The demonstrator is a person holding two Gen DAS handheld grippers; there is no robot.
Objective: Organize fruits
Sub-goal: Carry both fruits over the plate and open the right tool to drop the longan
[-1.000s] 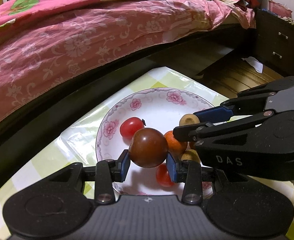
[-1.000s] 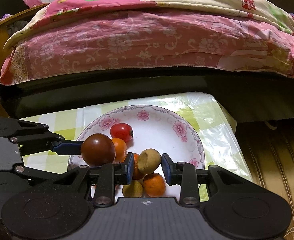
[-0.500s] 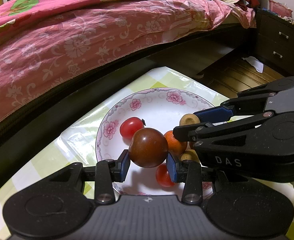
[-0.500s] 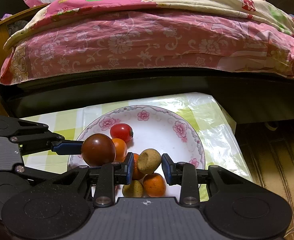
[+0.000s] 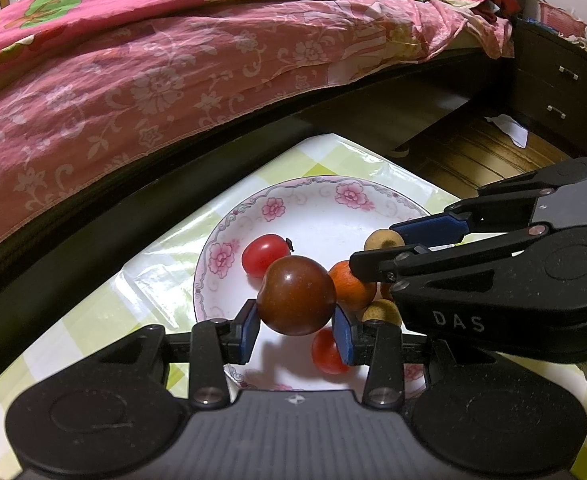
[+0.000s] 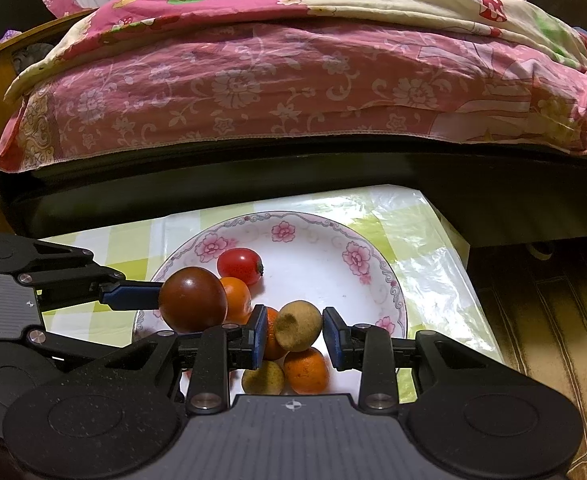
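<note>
Nothing has moved: left gripper (image 5: 296, 330) jaws clamp round dark tomato (image 5: 296, 295), right gripper (image 6: 293, 336) jaws tan fruit (image 6: 297, 325).

The letters "DAS" stand in pale print on the right gripper's (image 5: 377, 252) black body.

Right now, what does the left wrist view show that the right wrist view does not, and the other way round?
Only left: a drawer cabinet and a small red tomato below the left gripper.
Only right: an orange fruit at the plate's near edge.
Both: the flowered plate, the dark tomato, and the tan fruit in the right gripper.
</note>
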